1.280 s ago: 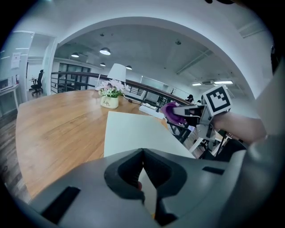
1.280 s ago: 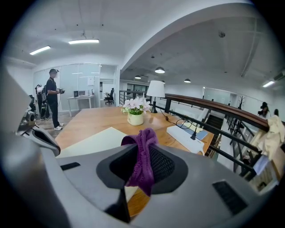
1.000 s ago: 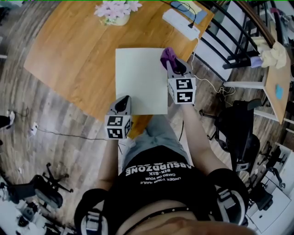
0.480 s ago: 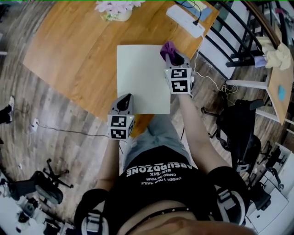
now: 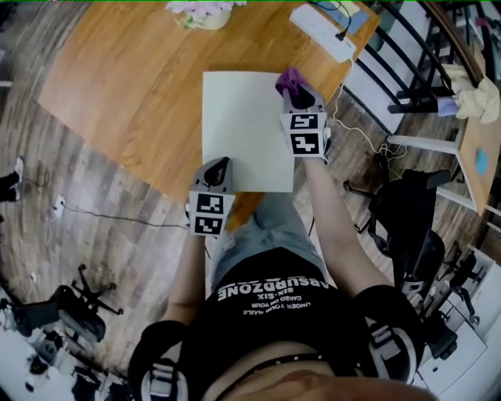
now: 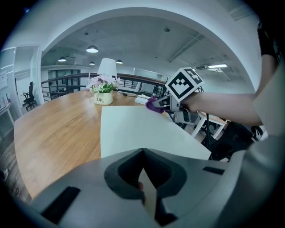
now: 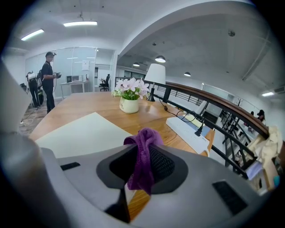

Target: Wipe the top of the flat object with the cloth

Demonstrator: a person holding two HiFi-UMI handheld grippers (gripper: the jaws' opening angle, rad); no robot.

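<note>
Right gripper (image 5: 291, 90) clenched on limp purple cloth (image 7: 143, 151); left gripper (image 5: 219, 167) clamps thin pale flat sheet (image 5: 244, 129), likely light and slide-prone, at wooden desk's (image 5: 117, 86) near edge.

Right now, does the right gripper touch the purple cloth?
Touching. The right gripper view shows the right gripper shut on the purple cloth, which bunches above its jaws.

On the table (image 5: 117, 94), flat sheet (image 5: 244, 129), near right corner jutting past the table's edge. At the sheet's far right corner, cloth (image 5: 288, 81), pinched in the right gripper (image 5: 294, 94). At the near left corner, left gripper (image 5: 218, 166), closed on the sheet's edge. Behind the sheet, flower pot (image 5: 200, 12) to the left, power strip (image 5: 321, 31) to the right.
</note>
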